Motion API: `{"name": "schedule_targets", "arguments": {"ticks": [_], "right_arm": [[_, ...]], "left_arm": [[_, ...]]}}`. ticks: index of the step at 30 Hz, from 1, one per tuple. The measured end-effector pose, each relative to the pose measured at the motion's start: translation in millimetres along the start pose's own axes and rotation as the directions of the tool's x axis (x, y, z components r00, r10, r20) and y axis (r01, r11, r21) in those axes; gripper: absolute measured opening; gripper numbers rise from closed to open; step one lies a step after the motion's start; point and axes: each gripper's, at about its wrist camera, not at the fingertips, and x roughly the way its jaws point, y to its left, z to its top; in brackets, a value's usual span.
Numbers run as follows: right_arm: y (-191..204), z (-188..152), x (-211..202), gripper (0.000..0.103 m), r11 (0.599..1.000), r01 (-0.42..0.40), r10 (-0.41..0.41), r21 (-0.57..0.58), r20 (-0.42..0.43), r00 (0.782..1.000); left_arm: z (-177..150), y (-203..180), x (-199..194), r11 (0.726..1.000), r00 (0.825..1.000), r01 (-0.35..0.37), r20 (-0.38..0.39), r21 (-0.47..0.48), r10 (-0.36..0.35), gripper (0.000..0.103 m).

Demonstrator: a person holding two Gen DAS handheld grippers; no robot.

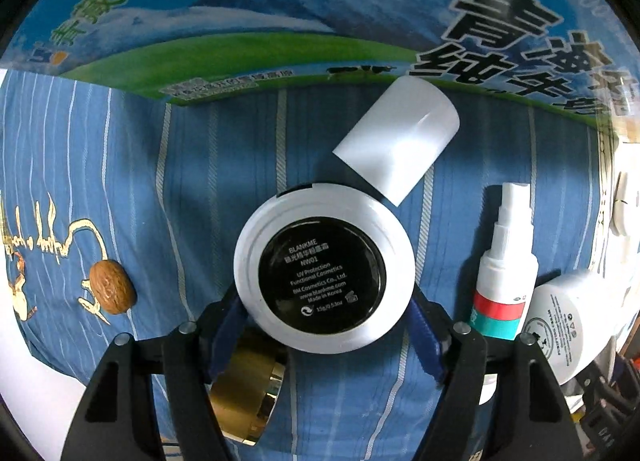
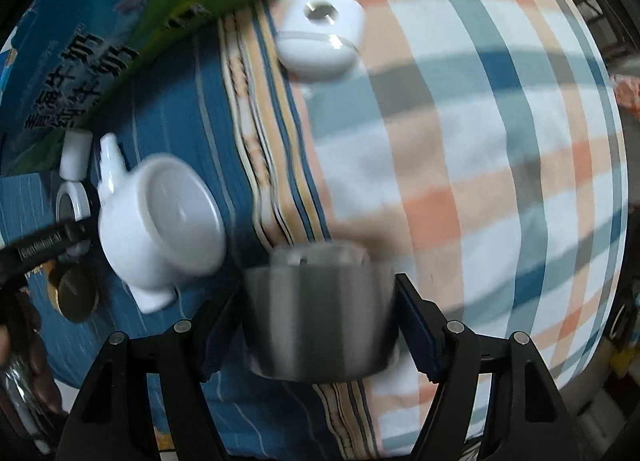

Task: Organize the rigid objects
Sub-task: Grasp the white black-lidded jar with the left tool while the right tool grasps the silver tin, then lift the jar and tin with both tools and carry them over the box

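Below, on a blue striped cloth [image 1: 192, 165], the left hand-held gripper [image 1: 324, 325] has its blue pads against both sides of a round white compact [image 1: 324, 273], which lies closed with its black labelled underside up. At the compact's 1 o'clock a white cap [image 1: 400, 137] lies tilted, touching its rim. At 3 o'clock lie a capless white spray bottle [image 1: 506, 265] and, farther right, a white jar [image 1: 568, 325]. A walnut [image 1: 112, 287] sits at 9 o'clock, and a gold cylinder [image 1: 248, 385] at 7 o'clock. A printed milk carton [image 1: 280, 13] spans the top. The right hand-held gripper [image 2: 318, 333] is clamped on a metal cup [image 2: 316, 317]; its contents are blurred. At its 12 o'clock a white lidded case [image 2: 320, 37] rests closed on a plaid cloth [image 2: 500, 161].
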Motion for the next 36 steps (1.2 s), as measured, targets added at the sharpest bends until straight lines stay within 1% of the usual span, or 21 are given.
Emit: {"name": "schedule_targets", "arguments": {"ticks": [5,6,7,8,10,12,13,16,18,19,20,22,23,25,26,28,30,32,33,34,36], "right_arm": [[3.3,5.9,-0.4,0.075,1.0,-0.002,0.002,0.003,-0.013,1.0],[-0.9,-6.2,-8.3,0.075,1.0,-0.009,0.009,0.006,-0.016,1.0],[-6.2,-1.8,-16.3,0.076,1.0,-0.019,0.02,0.012,-0.019,1.0],[-10.1,-1.2,-15.6,0.078,1.0,-0.022,0.023,0.013,-0.02,1.0],[-4.6,-1.2,-24.2,0.081,1.0,-0.017,0.017,0.0,-0.015,1.0],[-3.4,-6.5,-21.0,0.081,1.0,-0.015,0.015,-0.014,-0.014,1.0],[4.4,2.2,-25.7,0.081,1.0,-0.017,0.016,-0.016,-0.022,1.0],[12.5,7.1,-17.6,0.081,1.0,0.006,-0.006,-0.026,-0.022,1.0],[20.6,9.4,-9.9,0.079,0.997,0.05,-0.053,-0.05,-0.046,0.998],[24.3,7.9,-3.8,0.073,0.995,0.071,-0.076,-0.068,-0.066,0.995],[26.1,6.2,0.4,0.072,0.994,0.087,-0.092,-0.071,-0.074,0.993],[30.1,2.8,5.6,0.072,0.992,0.102,-0.107,-0.077,-0.063,0.992],[31.1,1.0,7.1,0.072,0.992,0.104,-0.108,-0.072,-0.059,0.992],[41.7,-1.2,1.6,0.071,0.992,0.106,-0.11,-0.069,-0.056,0.992],[42.9,3.6,-0.4,0.071,0.992,0.107,-0.111,-0.069,-0.056,0.992],[43.1,-0.2,-0.3,0.071,0.99,0.117,-0.122,-0.079,-0.057,0.991],[48.2,-2.7,-7.1,0.071,0.989,0.118,-0.125,-0.094,-0.063,0.99],[48.4,5.3,1.6,0.071,0.989,0.108,-0.116,-0.1,-0.076,0.99],[48.3,1.6,3.6,0.071,0.99,0.101,-0.11,-0.102,-0.086,0.99],[47.5,-0.7,5.1,0.071,0.991,0.09,-0.099,-0.097,-0.086,0.991],[47.8,-1.4,6.6,0.071,0.993,0.077,-0.085,-0.093,-0.087,0.993]], "left_arm": [[4.4,0.2,3.2,1.0,1.0,0.008,0.012,-0.005,-0.008,0.071],[1.5,1.9,1.8,1.0,1.0,0.01,0.018,-0.009,-0.01,0.07],[-1.8,3.1,0.6,1.0,1.0,0.014,0.021,-0.014,-0.013,0.07],[-5.3,3.6,0.1,1.0,1.0,0.018,0.022,-0.016,-0.017,0.07],[-14.0,2.1,-1.9,1.0,0.999,0.02,0.03,-0.008,-0.02,0.07],[-22.5,-1.2,-3.4,1.0,0.999,0.011,0.035,0.011,-0.012,0.07],[-26.5,-2.7,-3.8,1.0,0.999,0.008,0.034,0.017,-0.009,0.07],[-34.4,-5.3,1.5,0.999,1.0,0.023,0.007,0.022,-0.024,0.07],[-35.8,-5.0,10.5,0.999,0.999,0.033,-0.02,0.011,-0.033,0.07],[-36.1,-4.3,15.4,0.999,0.999,0.037,-0.029,0.003,-0.037,0.073],[-36.0,-3.0,16.6,0.999,0.999,0.049,-0.021,-0.01,-0.049,0.073],[-34.5,2.2,18.1,0.997,0.997,0.068,-0.031,-0.027,-0.069,0.072],[-34.7,3.8,18.6,0.997,0.997,0.076,-0.031,-0.034,-0.077,0.071],[-35.7,6.9,18.8,0.997,0.997,0.067,-0.039,-0.031,-0.069,0.071],[-37.1,8.7,18.6,0.997,0.997,0.065,-0.032,-0.039,-0.067,0.07],[-39.4,21.1,12.6,0.997,0.998,0.066,-0.018,-0.051,-0.067,0.07],[-41.3,22.3,7.0,0.996,0.997,0.078,-0.01,-0.052,-0.078,0.07],[-42.9,23.4,7.0,0.994,0.994,0.103,-0.026,-0.043,-0.104,0.071],[-42.0,25.5,10.7,0.992,0.992,0.116,-0.042,-0.049,-0.118,0.072],[-40.5,27.8,14.2,0.992,0.992,0.109,-0.055,-0.058,-0.112,0.073],[-35.8,36.7,16.6,0.986,0.988,0.134,-0.063,-0.1,-0.141,0.076]]}}
